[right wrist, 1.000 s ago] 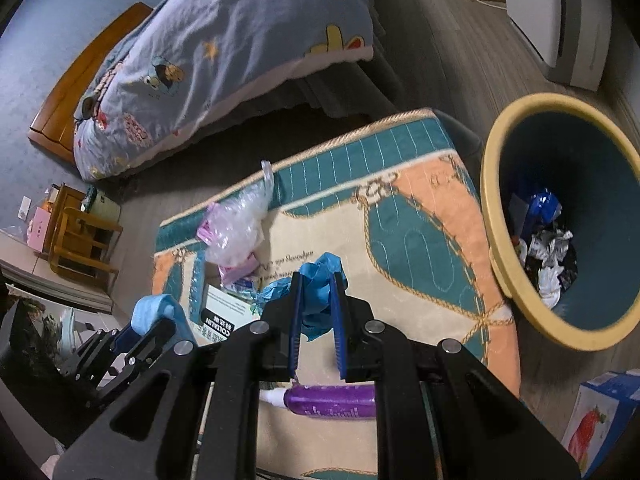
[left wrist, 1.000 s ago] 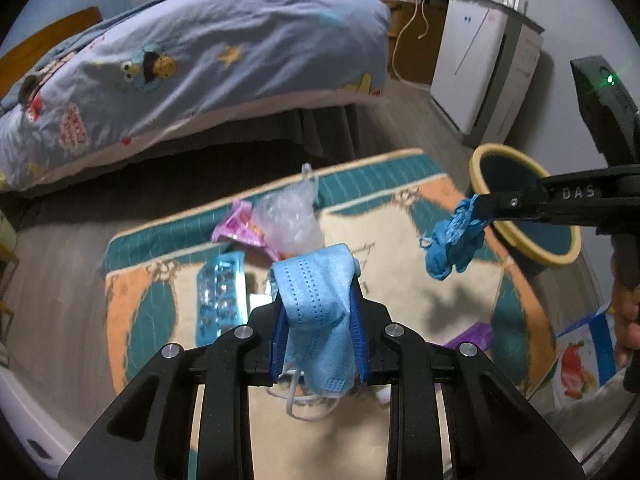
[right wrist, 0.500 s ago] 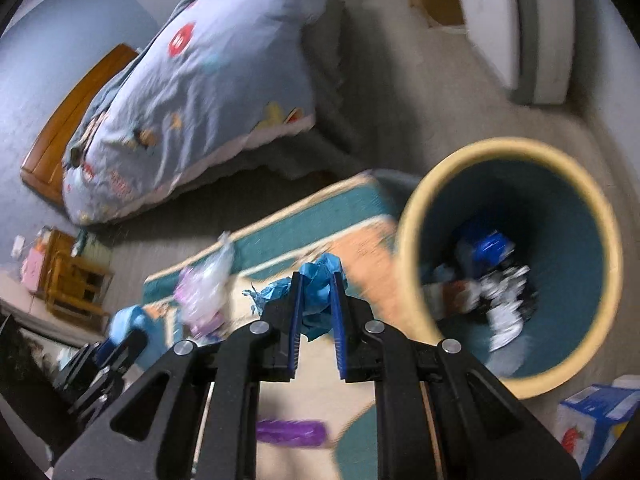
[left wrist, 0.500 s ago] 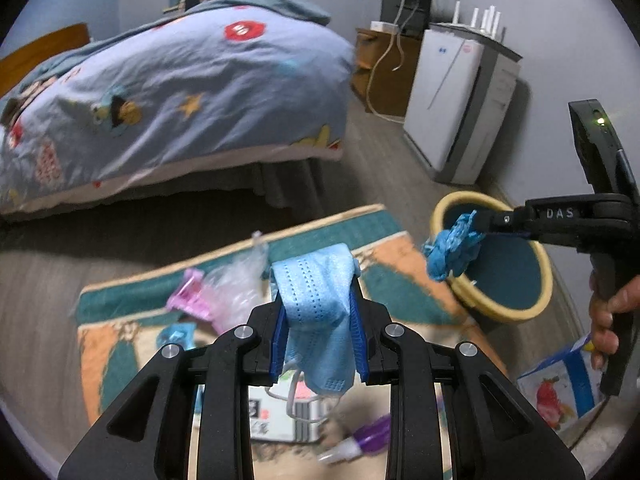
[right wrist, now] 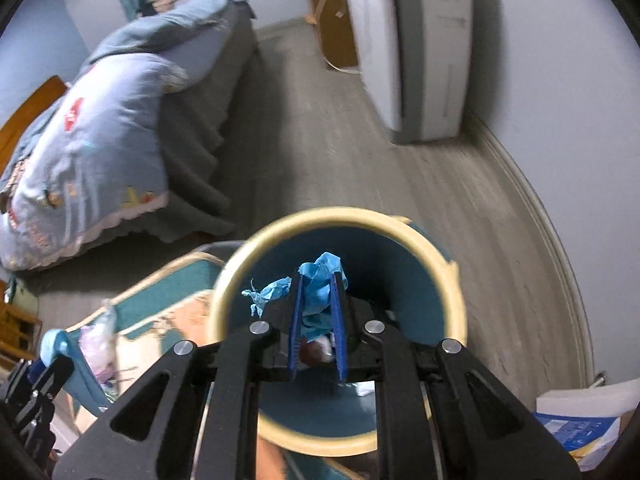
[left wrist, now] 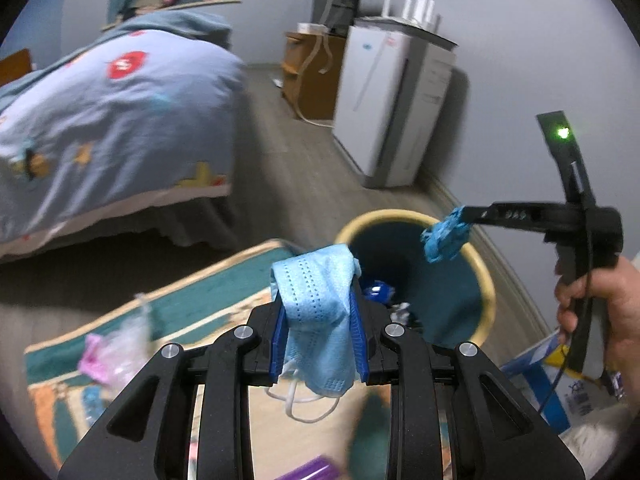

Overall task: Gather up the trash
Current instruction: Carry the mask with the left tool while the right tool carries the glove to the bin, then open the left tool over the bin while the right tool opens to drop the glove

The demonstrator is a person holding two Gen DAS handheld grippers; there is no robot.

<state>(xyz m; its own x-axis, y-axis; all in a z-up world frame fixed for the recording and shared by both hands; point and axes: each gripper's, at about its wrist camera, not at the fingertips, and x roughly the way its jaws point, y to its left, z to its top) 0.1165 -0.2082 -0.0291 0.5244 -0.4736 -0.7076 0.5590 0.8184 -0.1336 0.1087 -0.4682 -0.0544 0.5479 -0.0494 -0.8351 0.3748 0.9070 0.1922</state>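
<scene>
Your right gripper (right wrist: pixel 317 312) clamps the blue wad (right wrist: pixel 316 280) above the bin (right wrist: pixel 340 216); your left gripper (left wrist: pixel 318 332) clamps the face mask (left wrist: pixel 316 300)

Light: the room was dim and bluish, with soft, even indoor light.
Glare: a green lamp (left wrist: pixel 563 133) glowed bright.
Shadows: dark under the bed (left wrist: pixel 120 120).
Blur: the rug (left wrist: pixel 192 300) and the floor (right wrist: pixel 460 220) were smeared.
Sharpness: the black finger frames were clear.
Distortion: walls curved strongly; corners were black.
</scene>
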